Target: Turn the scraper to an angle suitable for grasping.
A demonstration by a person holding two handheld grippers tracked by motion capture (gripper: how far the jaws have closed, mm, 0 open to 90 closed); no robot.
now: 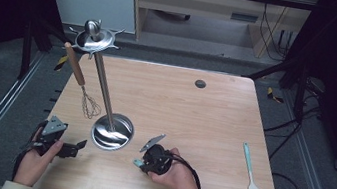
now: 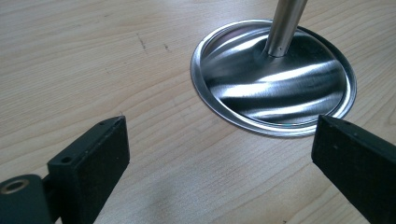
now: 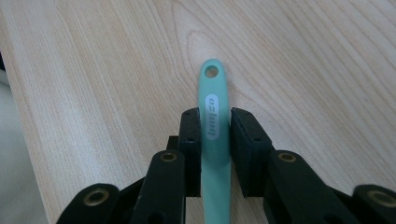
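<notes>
teal utensil handle (image 3: 215,135) clamped in right claw (image 3: 215,122), left claw (image 2: 219,154) wide open, empty

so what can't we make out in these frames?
- Teal utensil in the right tongs: its working end is cut off by the bottom edge in the right gripper view and hidden by the hand in the high view.
- Stand: top cropped in the left gripper view.
- Brush bristles: too small.

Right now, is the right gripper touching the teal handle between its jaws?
Touching. In the right gripper view, both black pads of the right gripper press flat against the sides of the teal handle, with no gap showing.
</notes>
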